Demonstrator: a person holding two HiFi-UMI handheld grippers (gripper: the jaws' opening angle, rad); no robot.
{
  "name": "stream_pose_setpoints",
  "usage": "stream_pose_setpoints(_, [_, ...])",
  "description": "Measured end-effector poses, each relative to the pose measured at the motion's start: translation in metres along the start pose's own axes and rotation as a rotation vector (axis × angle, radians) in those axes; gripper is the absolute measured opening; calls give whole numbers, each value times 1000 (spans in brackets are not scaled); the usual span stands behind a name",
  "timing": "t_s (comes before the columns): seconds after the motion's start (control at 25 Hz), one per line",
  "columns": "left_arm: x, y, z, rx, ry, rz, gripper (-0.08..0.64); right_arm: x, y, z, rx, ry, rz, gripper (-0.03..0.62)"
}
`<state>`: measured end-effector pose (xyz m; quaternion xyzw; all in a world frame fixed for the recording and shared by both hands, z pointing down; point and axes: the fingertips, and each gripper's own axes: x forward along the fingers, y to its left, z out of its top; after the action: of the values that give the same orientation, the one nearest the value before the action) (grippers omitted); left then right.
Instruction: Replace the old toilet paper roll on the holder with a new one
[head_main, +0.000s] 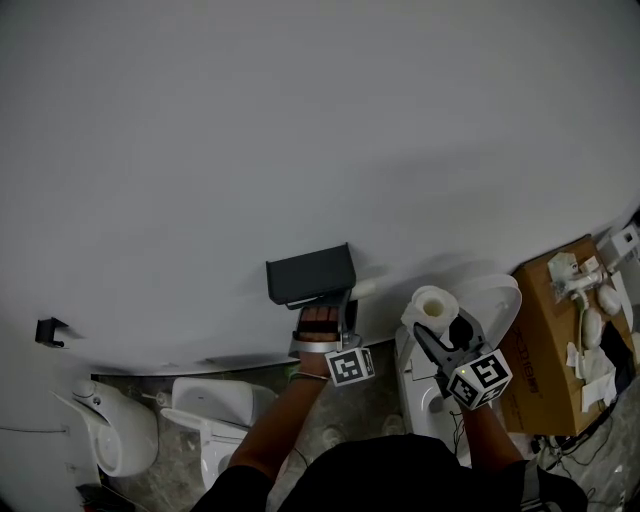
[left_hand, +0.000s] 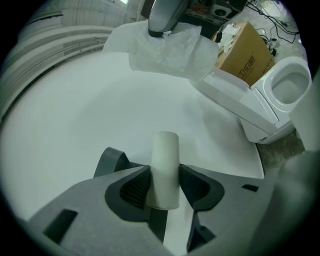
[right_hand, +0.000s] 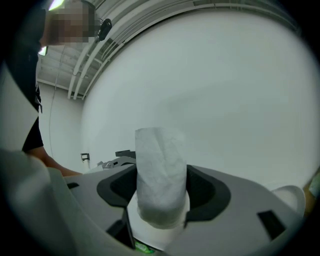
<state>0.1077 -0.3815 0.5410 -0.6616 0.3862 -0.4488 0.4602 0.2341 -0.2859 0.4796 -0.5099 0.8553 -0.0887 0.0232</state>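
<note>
A dark grey paper holder (head_main: 310, 272) is fixed to the white wall. Just below and to its right, my left gripper (head_main: 349, 300) is shut on a bare pale cardboard tube (head_main: 366, 288). In the left gripper view the tube (left_hand: 165, 165) stands between the two dark pads (left_hand: 134, 189) of the left gripper (left_hand: 165, 186) and sticks out towards the wall. My right gripper (head_main: 441, 326), to the right of the holder, is shut on a full white toilet paper roll (head_main: 433, 305). The roll (right_hand: 160, 175) fills the jaws of that gripper (right_hand: 161, 194) in the right gripper view.
A white toilet (head_main: 487, 296) stands below the right gripper. A brown cardboard box (head_main: 548, 335) with white fittings lies further right. Two more white toilets (head_main: 118, 432) (head_main: 213, 412) sit at lower left. A small black hook (head_main: 47, 330) is on the wall at left.
</note>
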Motion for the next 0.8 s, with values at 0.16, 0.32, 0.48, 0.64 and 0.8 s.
stream_pose_setpoints(0.16, [4, -3, 19, -12, -46, 11, 184, -11, -13, -1, 2, 4, -41, 278])
stream_pose_setpoints(0.32, [5, -2, 36, 0, -82, 22, 184, -19, -20, 0, 1, 5, -62, 278])
stream_pose_setpoints(0.48, [1, 1, 45, -29, -103, 22, 184, -24, -22, 0, 3, 5, -69, 278])
stream_pose_setpoints(0.64, [-11, 4, 50, -93, -130, 36, 183, -22, -19, -1, -6, 8, -65, 278])
stream_pose_setpoints(0.8, [-33, 21, 54, -288, -185, 50, 181, -19, -11, -2, -7, 6, -54, 278])
